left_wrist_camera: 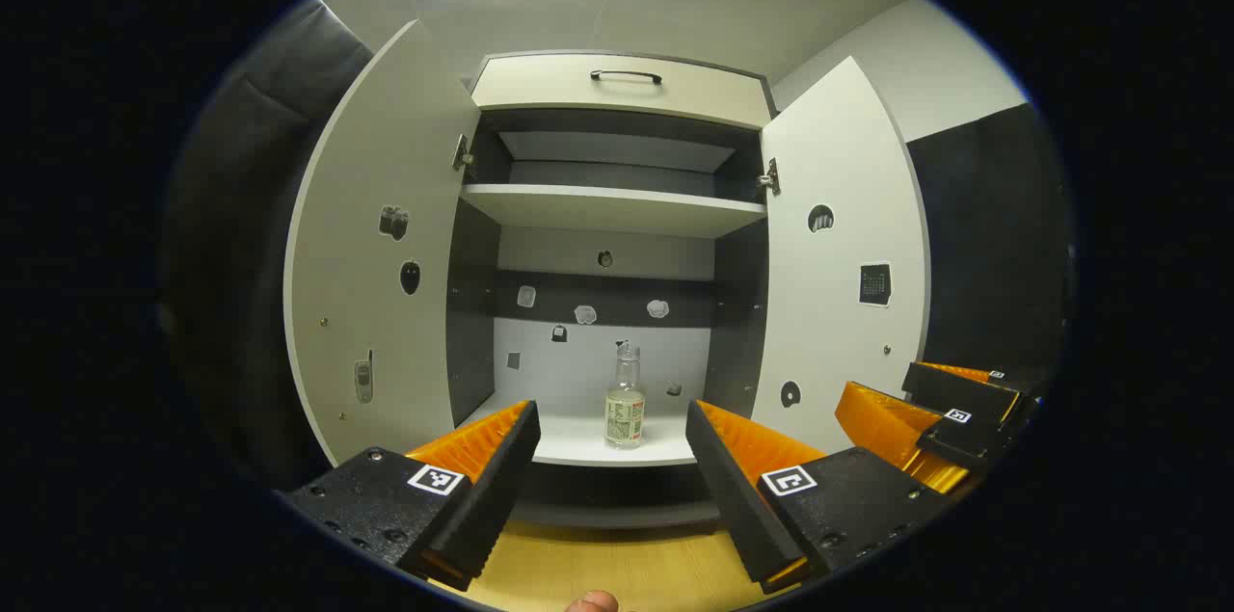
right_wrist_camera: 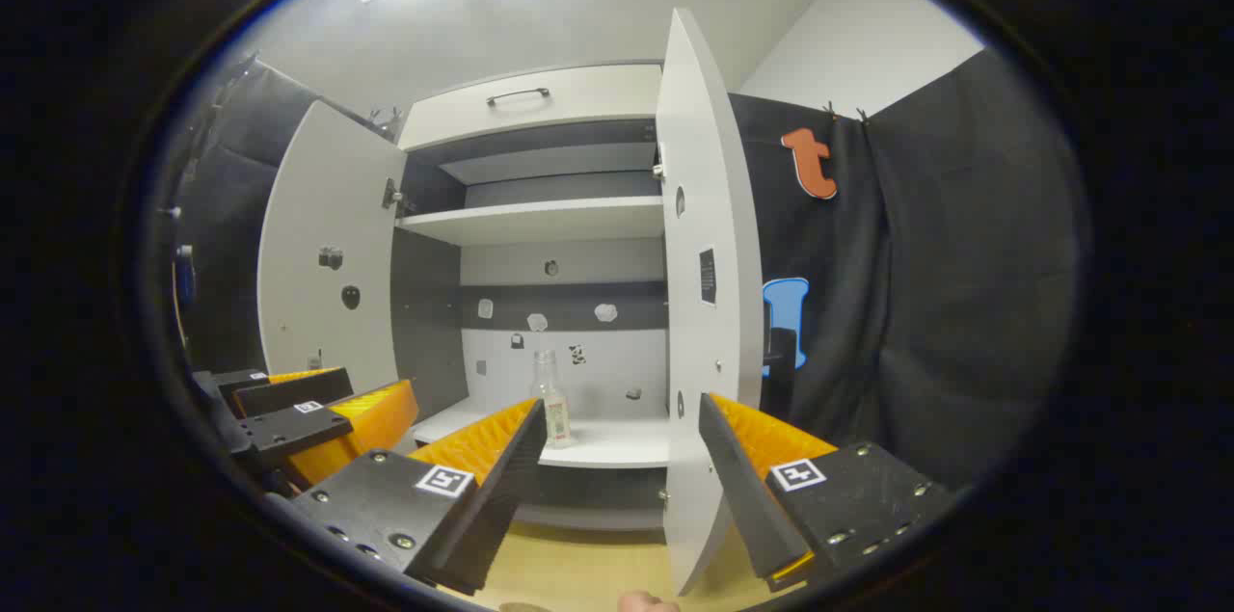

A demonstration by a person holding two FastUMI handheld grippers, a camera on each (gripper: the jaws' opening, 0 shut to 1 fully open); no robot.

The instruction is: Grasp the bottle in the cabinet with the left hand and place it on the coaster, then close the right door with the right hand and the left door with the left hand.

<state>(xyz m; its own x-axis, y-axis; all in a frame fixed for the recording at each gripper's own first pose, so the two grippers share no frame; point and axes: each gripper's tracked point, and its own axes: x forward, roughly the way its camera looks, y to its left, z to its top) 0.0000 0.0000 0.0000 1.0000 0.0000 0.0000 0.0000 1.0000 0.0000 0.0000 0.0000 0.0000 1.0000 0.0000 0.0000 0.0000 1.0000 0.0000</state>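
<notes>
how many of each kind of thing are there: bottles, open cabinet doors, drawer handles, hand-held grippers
bottles: 1, the bottle standing upright on the bottom shelf
open cabinet doors: 2, the left door and the right door
drawer handles: 1, the drawer handle above the shelves
hand-held grippers: 2, the left hand-held gripper and the right hand-held gripper
total: 6

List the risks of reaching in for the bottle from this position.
1. The bottle is tall, narrow and stands near the front of the lower shelf; a finger of the open left gripper clipping it might topple it.
2. The right door stands edge-on between the fingers of the open right gripper, which might bump it.
</notes>
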